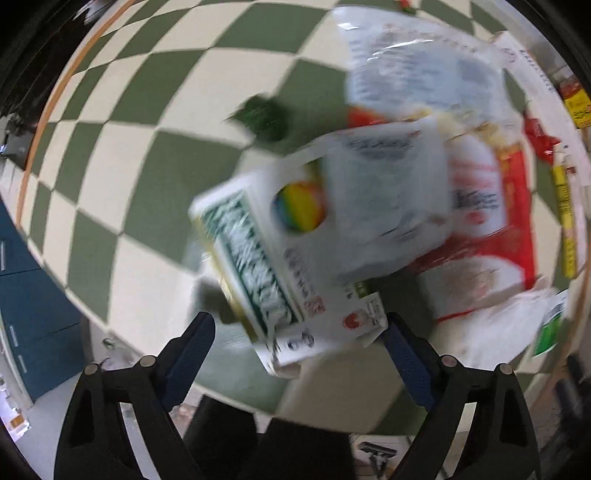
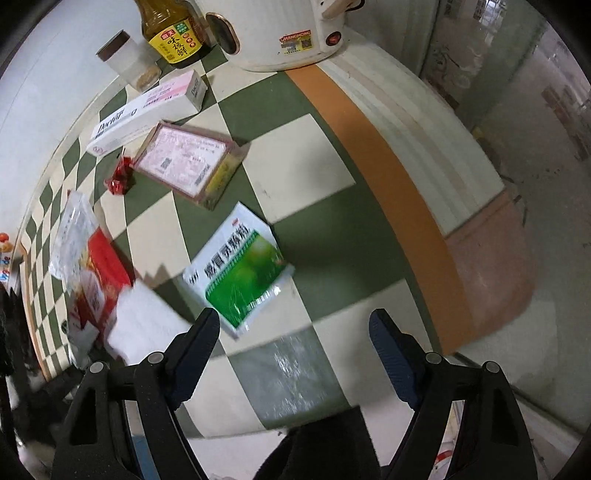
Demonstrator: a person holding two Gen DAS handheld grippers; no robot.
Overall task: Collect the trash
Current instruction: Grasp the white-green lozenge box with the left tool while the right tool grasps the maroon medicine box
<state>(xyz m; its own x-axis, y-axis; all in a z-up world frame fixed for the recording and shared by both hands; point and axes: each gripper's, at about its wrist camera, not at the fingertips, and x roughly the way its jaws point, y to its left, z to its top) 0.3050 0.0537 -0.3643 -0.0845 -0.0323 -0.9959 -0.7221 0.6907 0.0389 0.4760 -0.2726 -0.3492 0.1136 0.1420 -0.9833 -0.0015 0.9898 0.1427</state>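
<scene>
Your white-and-green carton (image 1: 288,258) sits blurred between the left gripper (image 1: 299,332)'s spread fingers, its lower corner at the right finger (image 1: 402,354) — whether it touches is lost in the blur. At two o'clock from it lies a red-and-white packet (image 1: 491,229) on the checkered tablecloth (image 1: 110,155). Your right gripper (image 2: 295,325) is spread wide, gripping nothing — a green sachet (image 2: 240,273) lies flat just past its left finger at eleven o'clock. Farther along, at eleven, a pink box (image 2: 188,162), a red wrapper (image 2: 120,177), then a long white box (image 2: 147,110). At twelve stands a white cooker (image 2: 291,33).
</scene>
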